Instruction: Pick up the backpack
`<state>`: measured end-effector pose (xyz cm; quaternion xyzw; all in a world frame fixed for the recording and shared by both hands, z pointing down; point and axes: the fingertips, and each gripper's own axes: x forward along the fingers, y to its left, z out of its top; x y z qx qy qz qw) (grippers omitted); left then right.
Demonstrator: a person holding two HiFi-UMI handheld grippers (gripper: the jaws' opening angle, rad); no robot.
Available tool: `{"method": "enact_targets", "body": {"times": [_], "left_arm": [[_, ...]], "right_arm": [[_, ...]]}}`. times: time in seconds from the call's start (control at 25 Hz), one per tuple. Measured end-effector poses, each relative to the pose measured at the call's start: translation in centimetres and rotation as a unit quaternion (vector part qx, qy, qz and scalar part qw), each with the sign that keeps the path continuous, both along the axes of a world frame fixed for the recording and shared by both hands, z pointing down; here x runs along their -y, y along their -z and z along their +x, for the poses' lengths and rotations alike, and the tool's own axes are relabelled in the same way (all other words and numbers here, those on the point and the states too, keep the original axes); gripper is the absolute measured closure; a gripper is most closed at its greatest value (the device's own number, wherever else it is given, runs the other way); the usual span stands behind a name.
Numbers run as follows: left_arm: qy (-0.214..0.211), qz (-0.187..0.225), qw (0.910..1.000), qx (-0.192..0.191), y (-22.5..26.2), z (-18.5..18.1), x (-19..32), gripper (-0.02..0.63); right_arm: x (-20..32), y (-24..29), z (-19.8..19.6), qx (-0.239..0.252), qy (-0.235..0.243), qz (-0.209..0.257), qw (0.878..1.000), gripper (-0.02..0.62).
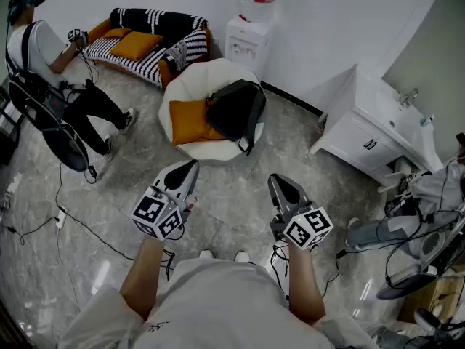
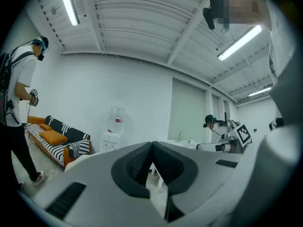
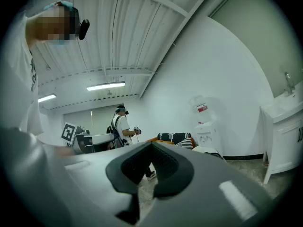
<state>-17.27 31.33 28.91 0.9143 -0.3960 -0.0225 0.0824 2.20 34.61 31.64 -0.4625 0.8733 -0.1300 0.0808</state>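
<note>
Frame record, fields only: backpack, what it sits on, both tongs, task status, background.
backpack: black backpack, lying on the seat next to an orange cushion
support: white round chair
left tongs: shut, empty, short of the chair
right tongs: shut, empty, short of the chair
status: backpack not yet touched
background: striped sofa, water dispenser by the wall
</note>
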Motion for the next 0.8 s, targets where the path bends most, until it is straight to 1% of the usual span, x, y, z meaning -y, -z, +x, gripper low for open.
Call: {"method": "enact_targets", "body": {"times": [0.12, 0.44, 0.6, 0.8], "left_arm": [[0.001, 0.004, 1.0, 0.005, -0.7, -0.4, -0.8, 0.61], [0.022, 0.02, 0.9994, 0.015, -0.3, -1.3, 1.1, 0.611], [0.031, 0.024, 0.9989, 0.025, -0.1, -1.7, 2.0, 0.609], [0.042, 0.025, 0.9985, 0.026, -0.1, -3.4, 2.7, 0.609]], "right_arm": [[-1.0, -0.2, -0.4, -0.006, -0.003, 0.007, 1.0, 0.594], [0.5, 0.7, -0.4, -0.047, -0.013, 0.027, 0.998, 0.594], [1.4, 0.9, 0.2, -0.047, -0.025, 0.022, 0.998, 0.593], [1.5, 0.7, 0.0, -0.051, -0.034, 0.015, 0.998, 0.593]]}}
